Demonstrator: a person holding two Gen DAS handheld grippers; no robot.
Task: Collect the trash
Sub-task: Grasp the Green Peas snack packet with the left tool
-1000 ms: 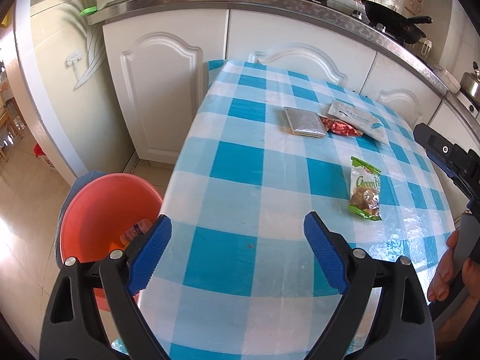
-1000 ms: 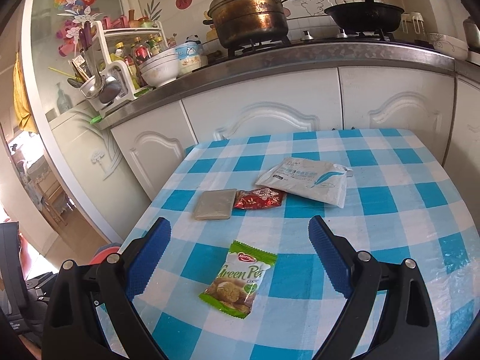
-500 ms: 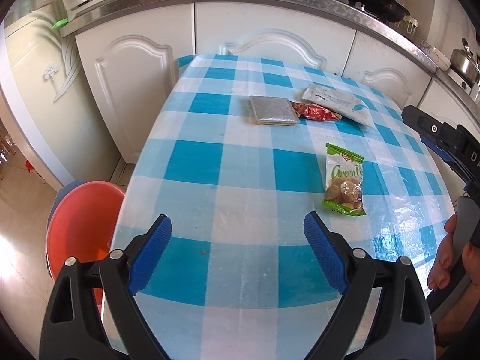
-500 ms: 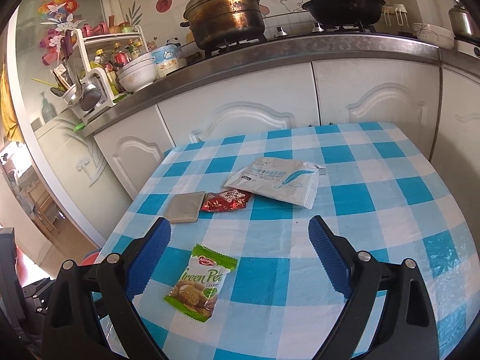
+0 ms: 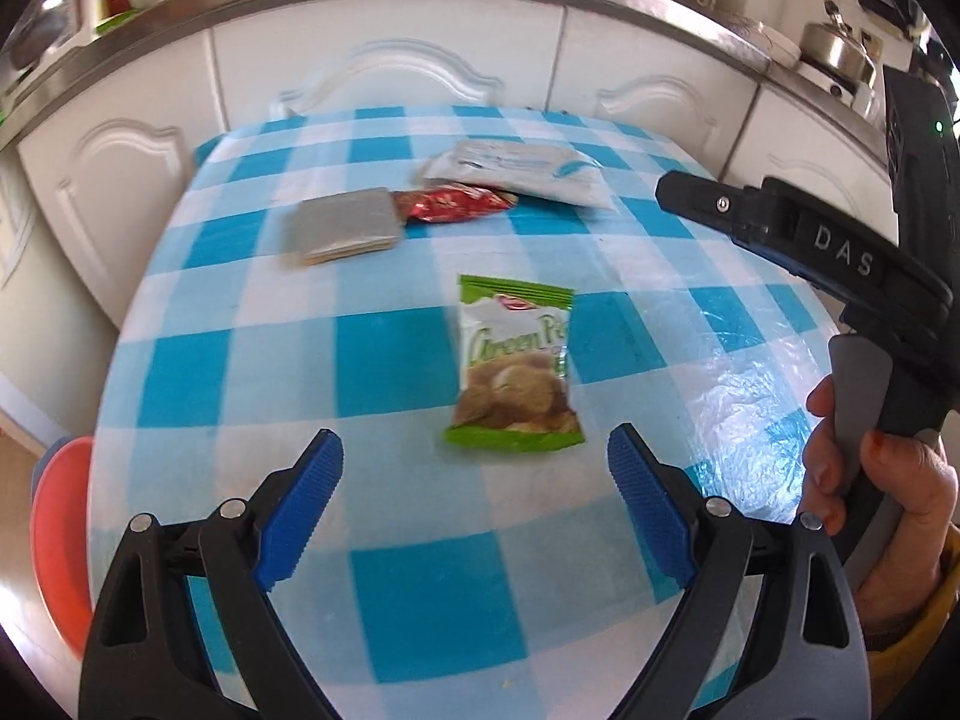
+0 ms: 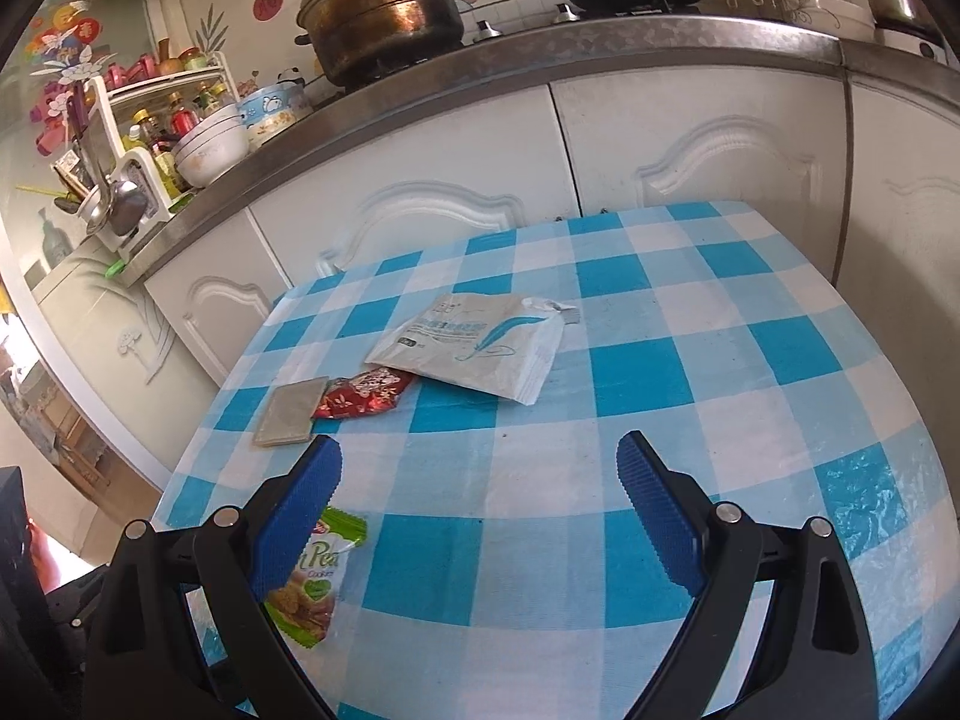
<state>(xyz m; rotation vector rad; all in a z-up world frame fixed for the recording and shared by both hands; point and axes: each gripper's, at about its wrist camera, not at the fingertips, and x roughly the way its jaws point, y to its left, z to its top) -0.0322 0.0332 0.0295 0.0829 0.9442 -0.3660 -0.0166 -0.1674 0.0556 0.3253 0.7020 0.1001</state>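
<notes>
On the checked table, left wrist view: my left gripper [image 5: 474, 480] hangs with its blue pads spread wide and nothing between them; the green crinkly biscuit packet [image 5: 513, 366] lies flat just beyond the tips.
Change, left wrist view: a second ago the round orange plastic bin [image 5: 57, 540] filled the lower left and the packet sat far right; now the bin is a sliver at the edge and the packet is nearly centred. I judge that I have lined up for the next pick.
Other trash, left wrist view: a grey square foil pouch [image 5: 342, 231], a red crumpled wrapper [image 5: 453, 204] touching it, and a white flat paper sachet [image 5: 516, 168] lie further back, well apart from the green one.
Room, left wrist view: bare blue-and-white plastic cloth [image 5: 390, 360] lies all round the packet; the right gripper's black arm [image 5: 798, 234] reaches over the right side.
Right wrist view: my right gripper [image 6: 480, 498] is spread wide too, empty, over bare cloth.
Change, right wrist view: the green packet has slid from between my fingers to under the left finger [image 6: 294, 522]; the white sachet now lies ahead.
Edges, right wrist view: the table's left rim drops off close to the pouch and packet, and white cabinet doors [image 6: 690, 150] stand behind the far edge.
</notes>
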